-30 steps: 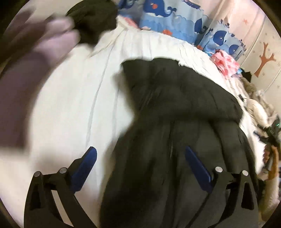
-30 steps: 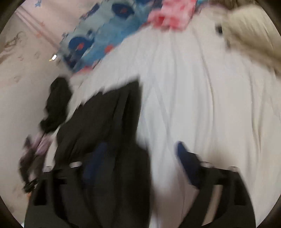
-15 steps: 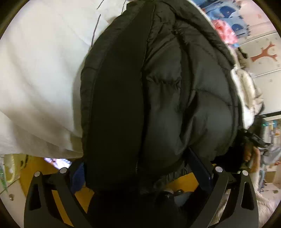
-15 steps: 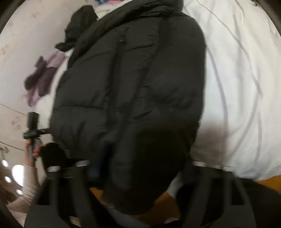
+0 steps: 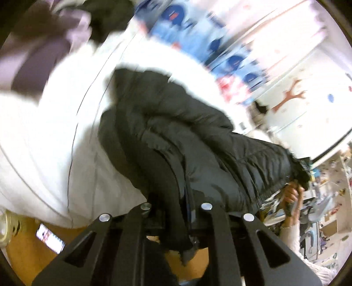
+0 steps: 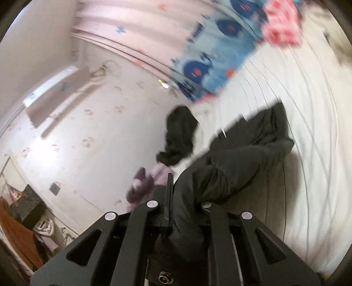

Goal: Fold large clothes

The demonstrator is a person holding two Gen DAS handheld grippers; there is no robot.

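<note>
Looking along the left tool [image 5: 176,209], I see its jaws clenched on the near hem of the black puffer jacket [image 5: 198,140], which runs up from the tool and lies over the white bed [image 5: 55,132]. The near edge of the bed is just below the jacket's hem, and under it the orange floor [image 5: 26,248] shows with a phone [image 5: 49,237] lying there. To the left of the jacket the sheet is free; far left are a purple garment [image 5: 44,50] and a dark one [image 5: 110,19]. The right tool [image 6: 187,211] is closing, with the jacket's [image 6: 242,158] fabric already pinched between its jaws. At its right the sheet [image 6: 308,154] is open; a whale-print blanket [image 6: 211,66] is far. A hand [image 5: 291,193] holds the right tool's handle at the jacket's other corner.
</note>
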